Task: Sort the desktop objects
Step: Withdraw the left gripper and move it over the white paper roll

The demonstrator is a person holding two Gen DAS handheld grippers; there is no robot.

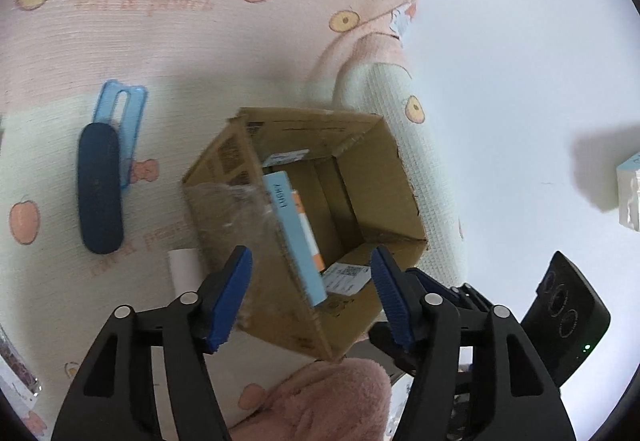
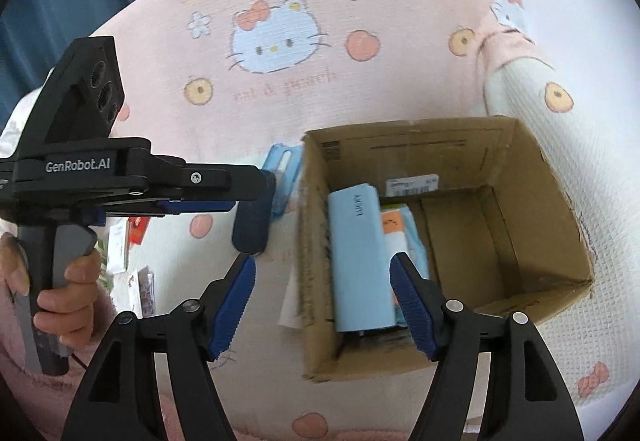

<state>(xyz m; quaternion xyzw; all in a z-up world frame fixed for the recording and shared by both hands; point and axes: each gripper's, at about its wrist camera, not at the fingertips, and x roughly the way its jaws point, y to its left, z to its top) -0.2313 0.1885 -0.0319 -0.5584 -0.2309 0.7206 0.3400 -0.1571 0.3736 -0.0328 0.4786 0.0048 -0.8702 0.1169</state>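
Both tongs, left gripper (image 1: 311, 291) and right gripper (image 2: 323, 305), are gaping wide and empty above the open brown cardboard box (image 2: 520, 169) on the pink cartoon-print blanket (image 2: 280, 89). The dark blue oval case (image 1: 99, 188) is lying beside the box's left wall, overlapping a translucent blue clip (image 1: 124, 109), so a careless pinch risks dragging both.

The cardboard box (image 2: 440, 241) is open at the top. A light blue box (image 2: 360, 257) and an orange-topped packet (image 2: 394, 225) fill its left side, while its right half is bare floor. Just left of the box, a dark blue case (image 1: 99, 187) and a clear blue case (image 1: 124, 113) lie on the blanket (image 1: 60, 53), the left hand-held gripper (image 2: 248, 201) above them.
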